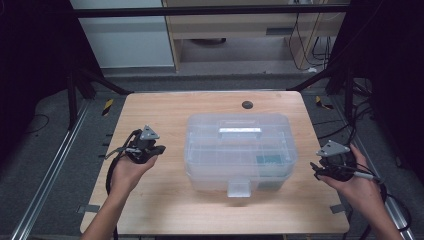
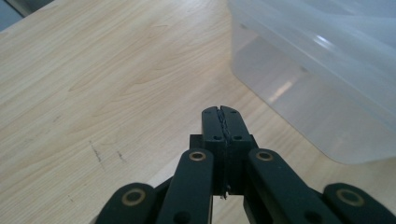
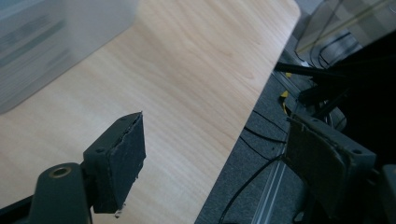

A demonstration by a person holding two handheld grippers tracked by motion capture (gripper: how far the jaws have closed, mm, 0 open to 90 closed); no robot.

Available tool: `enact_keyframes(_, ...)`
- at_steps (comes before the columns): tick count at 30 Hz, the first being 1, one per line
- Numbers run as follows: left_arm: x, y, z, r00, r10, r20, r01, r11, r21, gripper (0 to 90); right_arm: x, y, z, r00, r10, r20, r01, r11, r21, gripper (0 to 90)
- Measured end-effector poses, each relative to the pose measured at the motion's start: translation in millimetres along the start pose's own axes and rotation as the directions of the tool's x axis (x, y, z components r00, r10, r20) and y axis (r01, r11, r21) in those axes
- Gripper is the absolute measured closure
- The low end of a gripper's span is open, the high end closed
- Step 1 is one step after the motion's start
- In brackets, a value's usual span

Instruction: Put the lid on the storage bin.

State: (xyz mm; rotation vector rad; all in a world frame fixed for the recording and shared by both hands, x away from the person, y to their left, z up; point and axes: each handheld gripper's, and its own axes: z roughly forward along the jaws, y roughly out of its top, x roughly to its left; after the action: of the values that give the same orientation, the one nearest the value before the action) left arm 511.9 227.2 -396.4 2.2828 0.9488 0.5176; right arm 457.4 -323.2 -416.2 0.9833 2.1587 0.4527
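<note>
two grippers are flanking a translucent plastic box [image 1: 239, 150] sitting mid-table [image 1: 155, 107]. left gripper [image 1: 150, 148] is clenched on nothing; right gripper [image 1: 320, 167] is gaping, empty. box is looking rigid, light, slick-walled; best taken by the lid handle [image 1: 240, 131] or front latch [image 1: 238, 188]. contents are blurring behind cloudy walls.

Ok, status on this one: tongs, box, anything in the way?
Left tongs shut, empty, beside clear plastic box. Right tongs open, empty, at table edge. Box latched, untouched. Nothing in the way.
</note>
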Motion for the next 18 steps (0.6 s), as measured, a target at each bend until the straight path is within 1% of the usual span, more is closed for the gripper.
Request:
enact_keyframes(2, 2.3, -0.3, 5.6, 0.9999, -0.004, -0.016, 0.004, 1.0, -0.007, 89.9, -2.1, -0.7, 5.1, 0.9993, 0.035, 0.012, -0.035, 0.999, -0.009, 21.1)
enact_keyframes(5, 5.0, -1.4, 12.0, 0.9995, -0.015, -0.027, 0.015, 0.9998, -0.013, 89.8, -2.7, -1.7, 11.5, 0.9976, 0.067, 0.021, -0.066, 0.998, -0.023, 22.0)
enact_keyframes(9, 8.0, -5.4, 21.5, 0.9984, -0.035, -0.044, 0.034, 0.9992, -0.019, 89.2, -2.0, -3.6, 22.9, 0.9922, 0.124, 0.016, -0.123, 0.992, -0.037, 22.4)
enact_keyframes(12, 9.5, -10.2, 27.5, 0.9977, -0.047, -0.049, 0.046, 0.9988, -0.016, 88.4, -1.3, -5.4, 32.4, 0.9888, 0.149, 0.006, -0.149, 0.988, -0.036, 22.6)
enact_keyframes(13, 10.2, -11.9, 29.5, 0.9975, -0.049, -0.051, 0.048, 0.9988, -0.012, 87.0, -0.2, -6.3, 38.8, 0.9881, 0.154, 0.003, -0.154, 0.988, -0.028, 22.6)
enact_keyframes(14, 10.9, -13.9, 31.5, 0.9971, -0.053, -0.055, 0.052, 0.9986, -0.009, 87.0, -0.2, -6.3, 38.8, 0.9881, 0.154, 0.003, -0.154, 0.988, -0.028, 22.6)
enact_keyframes(16, 12.7, -17.9, 35.6, 0.996, -0.064, -0.063, 0.064, 0.998, -0.001, 83.2, -0.3, -7.0, 45.1, 0.9887, 0.15, 0.002, -0.15, 0.988, -0.023, 22.8)
enact_keyframes(17, 14.0, -19.9, 37.7, 0.9949, -0.068, -0.074, 0.069, 0.9976, 0.004, 73.4, -1.0, -7.4, 51.2, 0.9876, 0.157, 0.003, -0.157, 0.988, -0.016, 22.6)
enact_keyframes(18, 15.0, -21.9, 40.4, 0.993, -0.079, -0.088, 0.08, 0.9968, 0.007, 73.4, -1.0, -7.4, 51.2, 0.9876, 0.157, 0.003, -0.157, 0.988, -0.016, 22.6)
